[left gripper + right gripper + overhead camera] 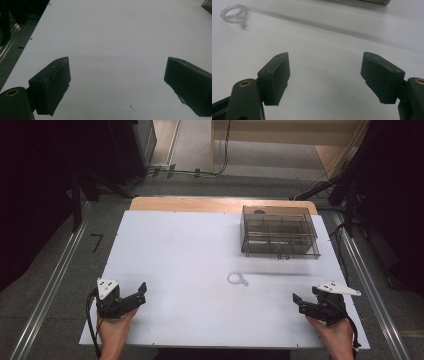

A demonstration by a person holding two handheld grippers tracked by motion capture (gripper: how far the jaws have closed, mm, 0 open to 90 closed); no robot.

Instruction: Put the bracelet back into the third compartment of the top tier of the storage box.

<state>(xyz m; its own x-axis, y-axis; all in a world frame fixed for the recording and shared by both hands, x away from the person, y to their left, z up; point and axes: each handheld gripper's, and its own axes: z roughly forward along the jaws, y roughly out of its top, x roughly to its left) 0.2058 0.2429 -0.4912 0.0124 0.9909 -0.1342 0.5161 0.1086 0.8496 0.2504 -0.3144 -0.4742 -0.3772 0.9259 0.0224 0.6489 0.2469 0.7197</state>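
White worktop (190,250) is being shared by a small clear beaded ring (237,279), lying forward-left of the nearer right claw (303,304), and the left claw (134,296), both being held wide open and empty.

Organizer box (208,5) cut by frame edge — bead ring (237,279) too small to identify

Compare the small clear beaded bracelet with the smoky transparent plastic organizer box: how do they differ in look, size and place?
The small clear beaded bracelet is a tiny pale ring; the smoky transparent plastic organizer box is a far larger, dark-tinted rectangular case with inner dividers. The bracelet lies flat near the middle of the white table; the box stands at its far right, well apart from it. Both are see-through and rest untouched, away from both grippers.
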